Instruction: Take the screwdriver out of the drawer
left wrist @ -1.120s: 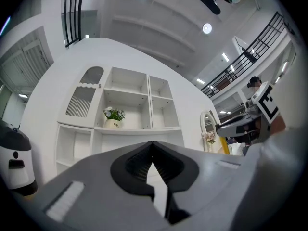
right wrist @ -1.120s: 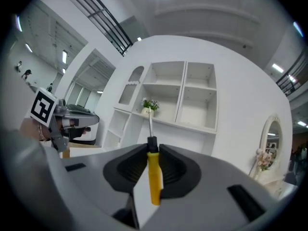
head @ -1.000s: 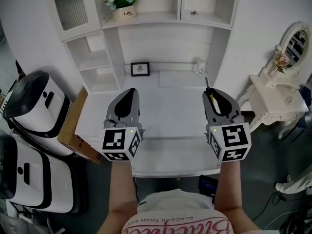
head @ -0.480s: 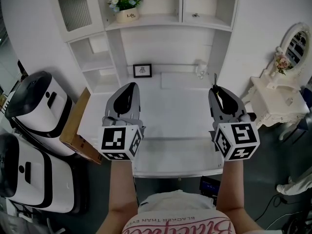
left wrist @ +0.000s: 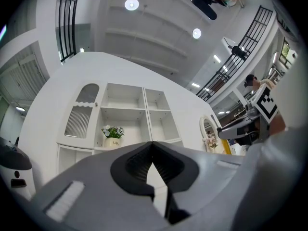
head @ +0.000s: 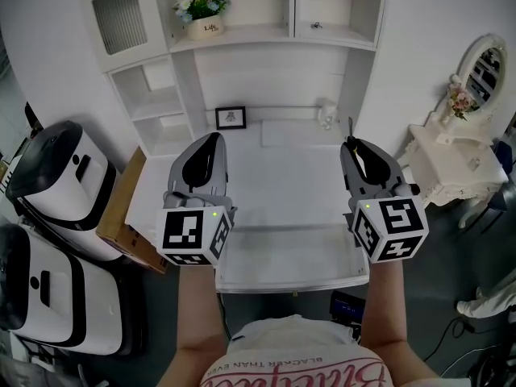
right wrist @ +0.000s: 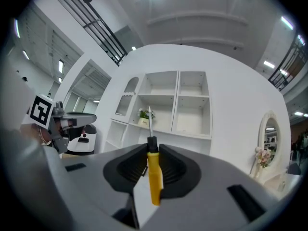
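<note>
A screwdriver with a yellow handle (right wrist: 154,177) and a thin metal shaft (right wrist: 149,115) stands upright between the jaws of my right gripper (right wrist: 153,146), which is shut on it. In the head view its shaft (head: 351,129) pokes out past the right gripper (head: 356,147), held level above the right side of the white desk (head: 282,184). My left gripper (head: 206,145) hovers over the desk's left side. Its jaws (left wrist: 153,143) are shut with nothing between them. Both point toward the white shelf unit.
A small framed picture (head: 230,117) and a white figurine (head: 326,115) stand at the desk's back. A flower pot (head: 200,10) sits on a shelf. A brown box (head: 121,208) and white-and-black machines (head: 56,184) are at the left, a white vanity table (head: 451,156) at the right.
My left gripper has risen a little. The right gripper has stayed almost in place, still shut on the screwdriver.
</note>
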The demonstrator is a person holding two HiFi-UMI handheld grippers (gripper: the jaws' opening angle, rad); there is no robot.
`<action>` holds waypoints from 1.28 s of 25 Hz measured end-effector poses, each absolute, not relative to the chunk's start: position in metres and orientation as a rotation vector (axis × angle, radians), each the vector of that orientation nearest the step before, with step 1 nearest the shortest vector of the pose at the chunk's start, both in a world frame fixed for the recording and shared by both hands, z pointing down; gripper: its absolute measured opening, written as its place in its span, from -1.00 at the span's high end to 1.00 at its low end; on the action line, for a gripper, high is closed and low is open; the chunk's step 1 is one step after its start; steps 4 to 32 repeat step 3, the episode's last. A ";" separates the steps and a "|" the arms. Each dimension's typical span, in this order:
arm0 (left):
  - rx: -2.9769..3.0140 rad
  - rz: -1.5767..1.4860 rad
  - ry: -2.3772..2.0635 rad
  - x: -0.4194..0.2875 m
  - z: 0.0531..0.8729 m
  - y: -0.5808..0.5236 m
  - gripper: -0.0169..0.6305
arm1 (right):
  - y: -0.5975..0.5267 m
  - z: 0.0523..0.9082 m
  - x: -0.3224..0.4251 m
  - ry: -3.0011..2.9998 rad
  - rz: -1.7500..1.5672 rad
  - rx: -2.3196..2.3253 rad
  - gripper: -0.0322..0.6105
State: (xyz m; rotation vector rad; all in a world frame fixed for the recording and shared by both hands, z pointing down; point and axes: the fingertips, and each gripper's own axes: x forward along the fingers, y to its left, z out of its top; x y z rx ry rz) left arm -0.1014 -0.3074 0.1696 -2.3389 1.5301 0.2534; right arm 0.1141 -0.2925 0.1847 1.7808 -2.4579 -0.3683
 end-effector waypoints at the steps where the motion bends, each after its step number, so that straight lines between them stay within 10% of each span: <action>1: -2.338 0.254 1.530 -0.101 0.169 -0.306 0.92 | -0.292 0.185 0.114 -2.460 -0.368 1.779 0.64; 32: -2.336 0.256 1.530 -0.100 0.169 -0.305 0.92 | -0.290 0.185 0.113 -2.463 -0.369 1.776 0.64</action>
